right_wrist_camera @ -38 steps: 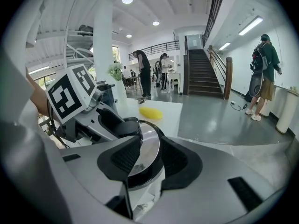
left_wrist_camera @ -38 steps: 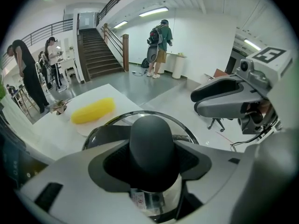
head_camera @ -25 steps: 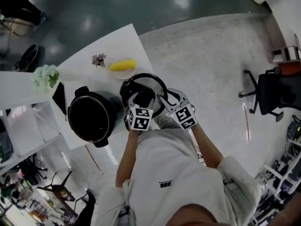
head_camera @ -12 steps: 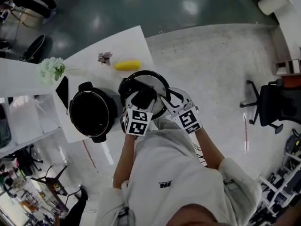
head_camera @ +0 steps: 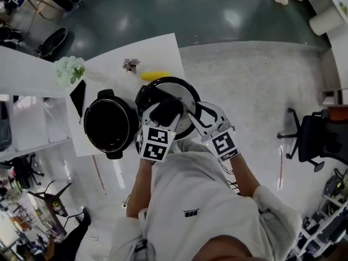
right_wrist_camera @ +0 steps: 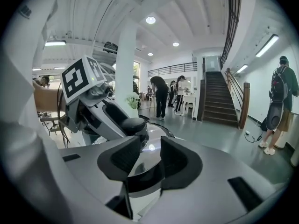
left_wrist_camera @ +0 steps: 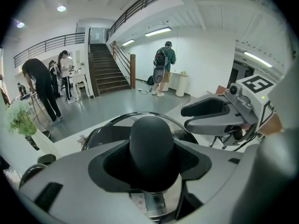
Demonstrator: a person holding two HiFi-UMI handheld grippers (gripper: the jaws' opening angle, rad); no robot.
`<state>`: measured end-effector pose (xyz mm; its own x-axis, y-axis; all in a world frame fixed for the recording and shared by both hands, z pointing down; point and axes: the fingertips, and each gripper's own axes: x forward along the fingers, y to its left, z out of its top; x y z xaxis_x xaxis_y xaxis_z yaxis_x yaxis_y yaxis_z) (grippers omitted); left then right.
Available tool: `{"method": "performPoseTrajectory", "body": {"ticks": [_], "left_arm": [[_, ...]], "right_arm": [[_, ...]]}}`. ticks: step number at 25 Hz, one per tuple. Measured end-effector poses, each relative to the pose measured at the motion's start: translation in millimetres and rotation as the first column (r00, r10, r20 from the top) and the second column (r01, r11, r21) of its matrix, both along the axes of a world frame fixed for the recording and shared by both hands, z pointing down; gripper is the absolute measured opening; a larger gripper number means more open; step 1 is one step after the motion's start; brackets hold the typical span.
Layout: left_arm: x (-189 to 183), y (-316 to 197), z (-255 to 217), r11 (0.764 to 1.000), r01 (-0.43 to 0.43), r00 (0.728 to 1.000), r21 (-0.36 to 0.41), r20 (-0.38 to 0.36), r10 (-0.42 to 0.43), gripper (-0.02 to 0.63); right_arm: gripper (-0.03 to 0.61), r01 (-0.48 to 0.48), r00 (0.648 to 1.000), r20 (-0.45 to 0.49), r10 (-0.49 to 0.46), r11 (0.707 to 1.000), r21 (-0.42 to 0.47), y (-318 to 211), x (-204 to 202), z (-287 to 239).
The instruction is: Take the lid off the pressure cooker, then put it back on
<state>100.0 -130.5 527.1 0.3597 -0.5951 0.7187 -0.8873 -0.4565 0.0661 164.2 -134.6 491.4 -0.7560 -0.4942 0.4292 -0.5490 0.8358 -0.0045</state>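
The steel lid (head_camera: 176, 94) with a black rim hangs in the air over the table's near right corner, clear of the pot. My left gripper (head_camera: 165, 113) is shut on the lid's black knob (left_wrist_camera: 152, 143), which fills the space between its jaws. My right gripper (head_camera: 199, 115) is shut on the lid's near right edge, and the shiny lid (right_wrist_camera: 156, 134) runs between its pads. The black pressure cooker pot (head_camera: 111, 125) stands uncovered on the table to the lid's left, with its dark inside showing.
On the white table (head_camera: 157, 50) behind the pot lie a yellow corn cob (head_camera: 155, 75), a small purple flower (head_camera: 130, 64), a bunch of pale flowers (head_camera: 69, 68) and a black flat device (head_camera: 78, 98). An office chair (head_camera: 315, 140) stands on the floor at the right. People stand in the hall.
Both grippers have risen together with the lid, which now looks larger and nearer in the head view. The pot has stayed in place on the table.
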Motion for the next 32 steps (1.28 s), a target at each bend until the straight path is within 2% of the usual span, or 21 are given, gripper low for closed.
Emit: {"method": "performPoseTrajectory", "body": {"ticks": [7, 17, 32], "left_arm": [[-16.9, -4.8, -34.2, 0.999, 0.019, 1.000, 0.036, -0.002, -0.019, 0.291], [-61.4, 5.8, -67.1, 0.999, 0.003, 0.999, 0.042, 0.035, -0.004, 0.291], [-167.6, 38.7, -66.0, 1.000, -0.013, 1.000, -0.017, 0.019, 0.013, 0.291]], "right_arm": [[0.140, 0.048, 0.998, 0.027, -0.049, 0.998, 0.029, -3.5, -16.3, -27.9], [0.140, 0.082, 0.996, 0.041, -0.085, 0.995, 0.062, 3.4, -53.7, -52.6], [0.140, 0.156, 0.987, 0.034, -0.158, 0.986, 0.066, 27.6, -162.0, -53.0]]}}
